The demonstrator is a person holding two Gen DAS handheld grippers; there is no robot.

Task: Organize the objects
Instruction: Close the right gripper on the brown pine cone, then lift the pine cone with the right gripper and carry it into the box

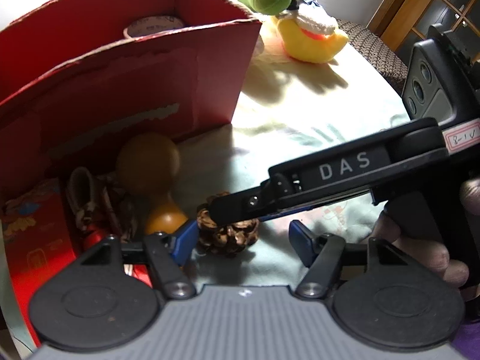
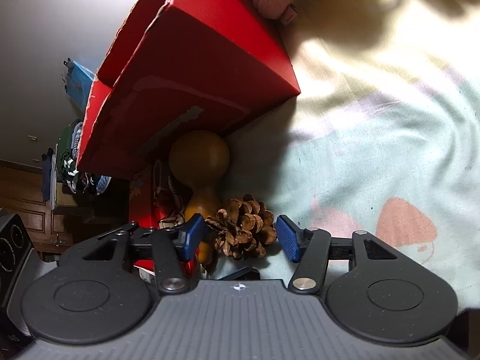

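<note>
Brown pine cone (image 2: 243,228) between parted right hand-held gripper (image 2: 240,237) pads, left hand-held gripper (image 1: 244,237) released.

A home, likely a bedroom, is suggested: soft printed bedding (image 2: 375,156) is spread as the work surface, plush toys (image 1: 288,15) are laid on it, clothes (image 2: 72,156) are piled by wooden furniture (image 2: 27,204), and a wood-framed glazed door (image 1: 435,6) is seen.

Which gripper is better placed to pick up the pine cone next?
Right. In its own view the right gripper is open with the pine cone between its fingers, ready to close. The left gripper is also open, but the cone sits off toward its left finger.
</note>
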